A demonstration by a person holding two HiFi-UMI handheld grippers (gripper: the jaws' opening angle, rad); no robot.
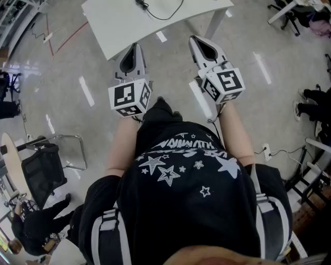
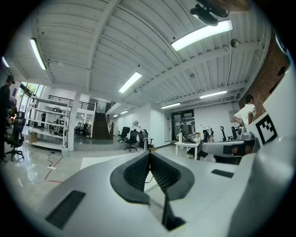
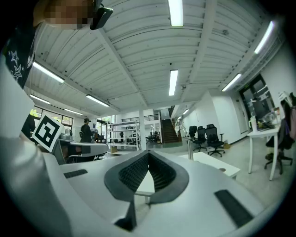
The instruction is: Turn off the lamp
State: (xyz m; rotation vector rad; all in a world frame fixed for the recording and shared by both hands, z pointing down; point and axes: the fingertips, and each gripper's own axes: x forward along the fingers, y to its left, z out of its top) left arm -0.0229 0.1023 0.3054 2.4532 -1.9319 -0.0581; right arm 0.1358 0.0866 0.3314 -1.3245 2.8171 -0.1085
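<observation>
The lamp [image 2: 138,132] is a slim desk lamp with a bent arm, standing on a white table [image 1: 129,23] in front of me. In the right gripper view the lamp's [image 3: 188,139] pole rises from the table's [image 3: 215,163] top. In the head view only the lamp's foot [image 1: 140,3] and its black cable show at the top edge. My left gripper [image 1: 135,47] and right gripper [image 1: 197,40] are held level side by side, their tips at the table's near edge, short of the lamp. Both the left gripper's [image 2: 149,153] and the right gripper's [image 3: 148,153] jaws meet at the tip with nothing between them.
A black mesh chair [image 1: 44,168] stands on the floor at my left, with a person [image 1: 31,227] beyond it. The table's leg [image 1: 219,20] comes down ahead of my right gripper. A power strip and cables [image 1: 269,152] lie at my right. Office chairs [image 2: 132,138] stand far back.
</observation>
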